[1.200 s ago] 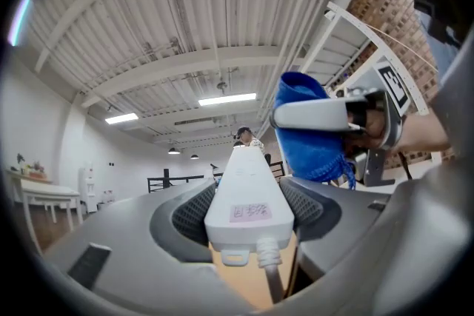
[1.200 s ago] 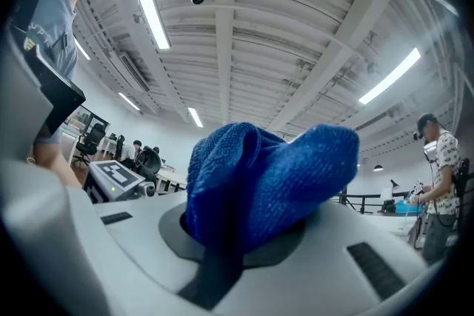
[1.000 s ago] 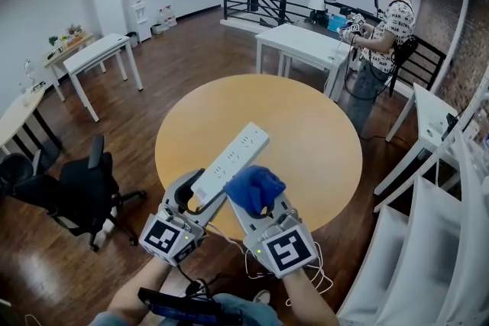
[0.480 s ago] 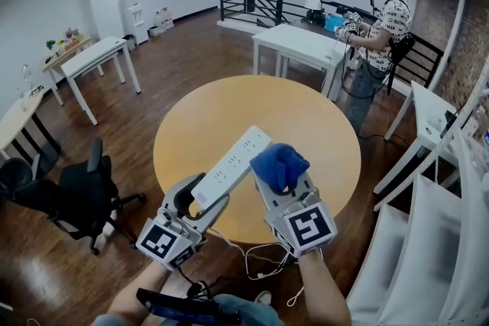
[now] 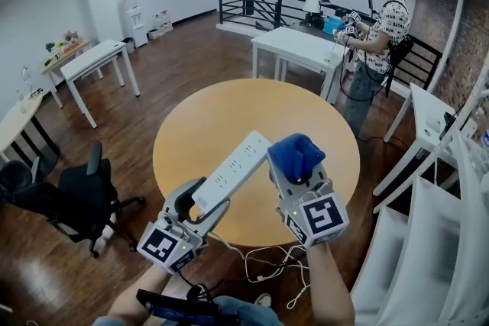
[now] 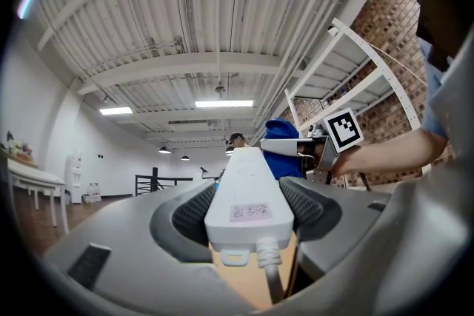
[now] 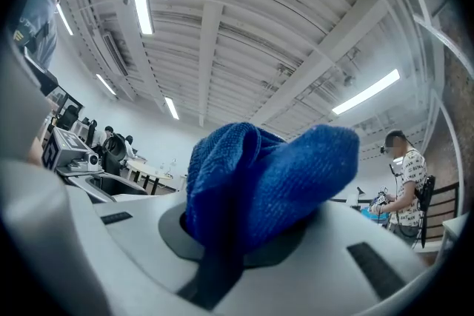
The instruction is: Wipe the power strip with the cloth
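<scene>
Left gripper: the left gripper [image 5: 205, 199] has its jaws rather wide, and they press on the near end of the power strip [image 5: 232, 167].
Power strip: it is white and long, and is held above the round table [image 5: 229, 107]. It points away from the person toward the upper right.
Cable: a white cable [image 5: 269, 265] leaves the held end of the strip and hangs in loops below the table edge.
Right gripper: the right gripper [image 5: 299, 169] has its jaws closed on the blue cloth [image 5: 295, 152], which swells out as a bunch above them.
Cloth and strip: the cloth is just beside the far end of the strip, on its right side. I cannot tell if they touch.
In the way: nothing lies on the table under the strip.
Around: a black office chair [image 5: 82, 195] stands at the left and white tables [image 5: 302, 43] stand behind. A dark railing [image 5: 267, 2] runs along the back.
Others: a standing person [image 5: 383, 20] holds grippers near the far table.
Right side: white shelf frames [image 5: 428, 240] stand close by.
</scene>
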